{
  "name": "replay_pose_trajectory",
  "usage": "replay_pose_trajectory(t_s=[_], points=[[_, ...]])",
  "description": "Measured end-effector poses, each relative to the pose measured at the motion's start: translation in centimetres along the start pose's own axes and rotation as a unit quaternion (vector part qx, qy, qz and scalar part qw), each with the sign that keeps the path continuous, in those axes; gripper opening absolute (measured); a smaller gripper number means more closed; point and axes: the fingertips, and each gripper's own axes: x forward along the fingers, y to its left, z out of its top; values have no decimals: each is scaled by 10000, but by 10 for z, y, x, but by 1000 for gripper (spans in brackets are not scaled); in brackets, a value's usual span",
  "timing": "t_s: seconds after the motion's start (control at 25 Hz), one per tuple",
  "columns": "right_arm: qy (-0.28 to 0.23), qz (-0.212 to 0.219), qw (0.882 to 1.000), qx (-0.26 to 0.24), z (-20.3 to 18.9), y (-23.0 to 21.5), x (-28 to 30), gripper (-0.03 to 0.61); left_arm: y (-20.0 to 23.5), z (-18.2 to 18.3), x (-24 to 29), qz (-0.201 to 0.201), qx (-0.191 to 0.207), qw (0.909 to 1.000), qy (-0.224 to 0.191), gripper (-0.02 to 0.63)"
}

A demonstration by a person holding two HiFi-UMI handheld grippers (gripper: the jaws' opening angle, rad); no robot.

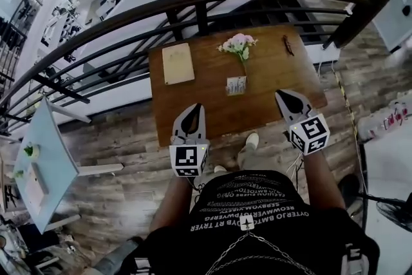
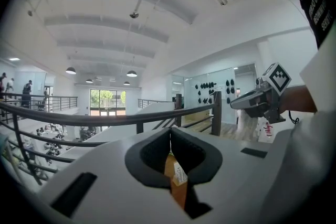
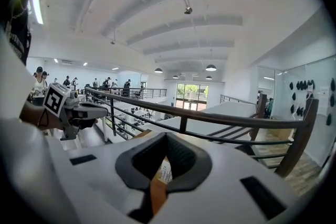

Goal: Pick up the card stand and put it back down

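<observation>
A: Left gripper (image 1: 197, 107)?
B: Jaws pressed together, empty, above the near edge of the wooden table (image 1: 270, 74).
A: And the card stand (image 1: 236, 85)?
B: Upright mid-table, just in front of the flowers (image 1: 238, 43), untouched.
A: Right gripper (image 1: 280, 96)?
B: Jaws together too, nothing held, near the table's right corner.

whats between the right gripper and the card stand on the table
Nothing. In the head view, only bare wood of the table lies between the right gripper and the card stand.
</observation>
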Motion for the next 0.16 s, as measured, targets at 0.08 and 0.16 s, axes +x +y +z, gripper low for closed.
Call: replay_pose_trajectory(t_s=[0.08,0.16], points=[[5,19,10000,-10,3,0,-2,15,-6,2,2,-65,-44,10000,7,28],[15,47,10000,-21,6,-1,-3,15,-12,4,4,-120,-95,9999,13,28]])
